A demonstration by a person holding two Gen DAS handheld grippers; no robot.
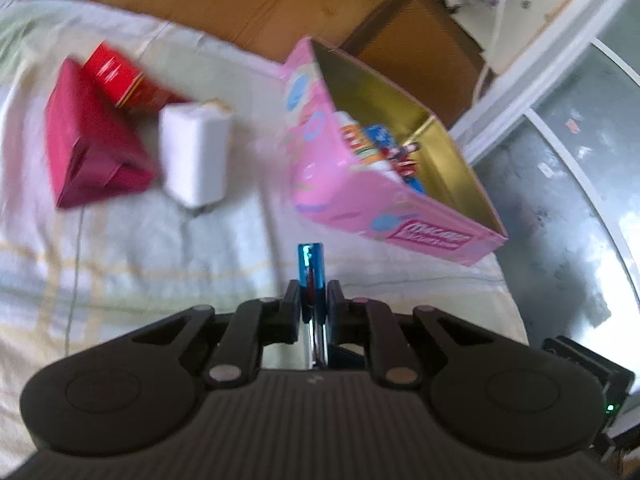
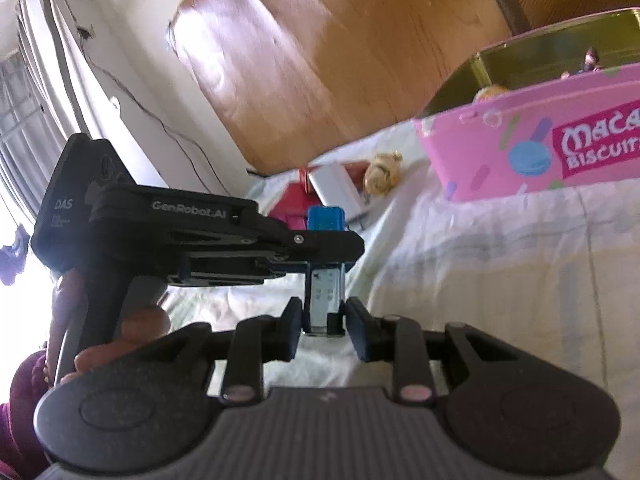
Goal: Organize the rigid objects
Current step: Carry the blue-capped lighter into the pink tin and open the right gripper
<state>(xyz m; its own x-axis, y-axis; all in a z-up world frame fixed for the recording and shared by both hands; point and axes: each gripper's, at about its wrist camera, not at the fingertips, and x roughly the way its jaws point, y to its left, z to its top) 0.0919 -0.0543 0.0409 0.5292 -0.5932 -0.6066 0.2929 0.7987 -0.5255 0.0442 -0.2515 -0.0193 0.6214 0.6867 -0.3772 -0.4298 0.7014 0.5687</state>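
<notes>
Blue lighter [image 1: 311, 268] stands upright — clamped by both left tongs [image 1: 313, 300] and right tongs [image 2: 322, 320], near pink tin [image 1: 384, 216].

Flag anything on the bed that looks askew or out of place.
The pink biscuit tin sits at the corner of the bed, its near corner seeming to jut past the edge. It is open, with small items inside. The red boxes and white box lie loosely at angles rather than lined up.
</notes>
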